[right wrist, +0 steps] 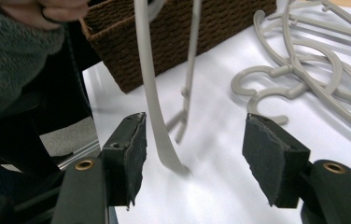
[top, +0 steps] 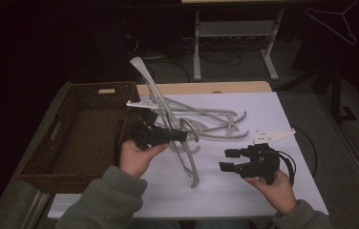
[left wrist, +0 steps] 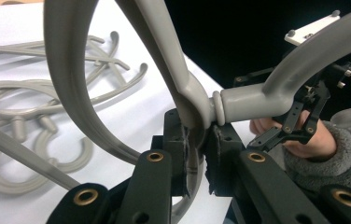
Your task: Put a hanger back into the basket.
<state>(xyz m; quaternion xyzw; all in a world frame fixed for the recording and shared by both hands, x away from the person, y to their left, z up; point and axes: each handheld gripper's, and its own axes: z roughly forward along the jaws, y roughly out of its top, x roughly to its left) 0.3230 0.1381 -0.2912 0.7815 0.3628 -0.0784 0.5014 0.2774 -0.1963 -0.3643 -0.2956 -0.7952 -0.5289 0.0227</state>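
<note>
Nearest the person, two fuzzy grey fleece sleeves come in from the bottom edge of the high view, each hand wrapped round a black, angular tool. The right claw (top: 228,160) hangs above the white surface (top: 263,191) with its jaws spread and nothing pinched. In the right gripper view its two pads are dark, rough-edged blocks standing well apart. The thin, flat end of a hanger arm comes down to the surface between them, nearer one pad, touching neither.

The left claw (top: 185,137) is pressed together on the lifted hanger (top: 165,107), a smooth, pale grey plastic one with rounded, tube-like limbs. In the left gripper view the jaws clamp just below the ringed collar where the hook stem meets the body, and the broad curved arms sweep up and away from that joint. In the high view this hanger stands tilted, one arm pointing up toward the far side, the other reaching down to the surface near the person.

Just beyond it lies the pile of hangers (top: 216,125), the same matte grey plastic, long bowed arms crossing each other and open hooks curling at their ends.

To the left of the pile sits a basket (top: 53,148), rectangular, dark brown, tightly woven wicker with a handle slot in its side; its interior is too dark to read.

Past the white sheet a strip of light wood (top: 206,87) forms the far edge.
</note>
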